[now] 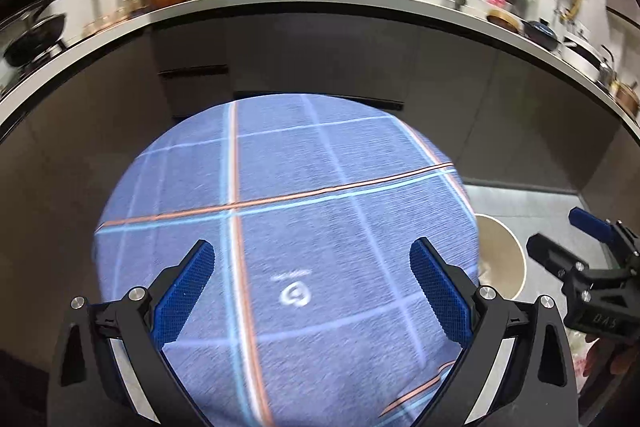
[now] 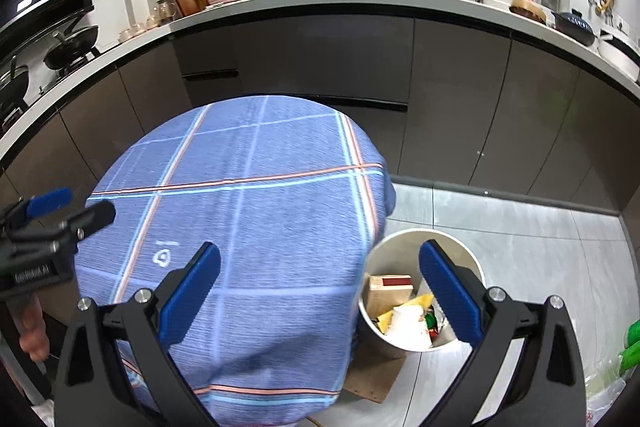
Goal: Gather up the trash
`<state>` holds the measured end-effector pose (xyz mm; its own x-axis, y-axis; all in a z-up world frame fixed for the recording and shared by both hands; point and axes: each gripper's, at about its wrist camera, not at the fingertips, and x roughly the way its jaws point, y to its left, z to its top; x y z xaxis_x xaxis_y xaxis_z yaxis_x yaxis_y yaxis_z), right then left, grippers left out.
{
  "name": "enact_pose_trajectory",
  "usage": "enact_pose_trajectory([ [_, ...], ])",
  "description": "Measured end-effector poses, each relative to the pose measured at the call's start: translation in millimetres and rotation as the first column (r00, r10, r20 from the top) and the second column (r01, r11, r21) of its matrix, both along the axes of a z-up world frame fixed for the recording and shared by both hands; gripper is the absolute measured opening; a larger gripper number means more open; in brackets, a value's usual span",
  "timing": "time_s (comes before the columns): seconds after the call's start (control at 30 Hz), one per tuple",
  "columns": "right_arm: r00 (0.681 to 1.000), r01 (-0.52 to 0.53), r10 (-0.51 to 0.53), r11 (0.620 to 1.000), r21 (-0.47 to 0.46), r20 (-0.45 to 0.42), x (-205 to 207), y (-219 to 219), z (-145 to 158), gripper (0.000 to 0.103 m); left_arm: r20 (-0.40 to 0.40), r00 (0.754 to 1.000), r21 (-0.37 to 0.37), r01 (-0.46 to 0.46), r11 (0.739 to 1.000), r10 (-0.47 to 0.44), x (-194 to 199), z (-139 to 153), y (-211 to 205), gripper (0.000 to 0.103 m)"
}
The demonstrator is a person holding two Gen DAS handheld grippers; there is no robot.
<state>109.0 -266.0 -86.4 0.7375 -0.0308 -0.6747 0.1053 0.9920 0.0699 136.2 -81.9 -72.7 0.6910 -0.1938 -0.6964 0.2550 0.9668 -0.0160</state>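
Observation:
A round table under a blue plaid cloth [image 1: 288, 227] [image 2: 256, 219] fills the middle of both views, with nothing lying on it. My left gripper [image 1: 312, 291] hovers over the cloth, open and empty. Also open and empty, my right gripper [image 2: 320, 295] hangs over the table's right edge. A white trash bin [image 2: 404, 247] stands on the floor just right of the table. It holds a cardboard box [image 2: 386, 291], yellow wrappers and white paper [image 2: 408, 323]. The bin's rim [image 1: 508, 255] shows in the left wrist view too, beside the right gripper [image 1: 568, 239].
Dark cabinets and a curved white counter [image 2: 320, 1] with dishes, jars, a faucet and a stove run behind the table. Grey floor tiles [image 2: 540, 235] spread to the right. A flat cardboard sheet [image 2: 372, 375] lies under the bin. A green object [image 2: 632, 343] sits at the right edge.

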Motion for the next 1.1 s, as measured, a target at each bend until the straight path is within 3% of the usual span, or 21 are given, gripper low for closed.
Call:
enact_pose_trajectory([
  [0.4,0.998,-0.016,0.020,0.998,-0.060,0.054,-14,61,35,0.100,-0.006,0.991,-0.027,-0.137,0.990,0.137,-38,5,64,0.095],
  [0.73,0.997,-0.038,0.042,0.996,-0.078,0.058,-29,93,43,0.100,0.013,0.987,-0.038,-0.162,0.986,0.162,-64,11,82,0.095],
  [1.1,0.997,-0.039,0.045,0.996,-0.077,0.069,-34,95,46,0.100,0.025,0.986,-0.047,-0.161,0.986,0.162,-68,15,86,0.095],
])
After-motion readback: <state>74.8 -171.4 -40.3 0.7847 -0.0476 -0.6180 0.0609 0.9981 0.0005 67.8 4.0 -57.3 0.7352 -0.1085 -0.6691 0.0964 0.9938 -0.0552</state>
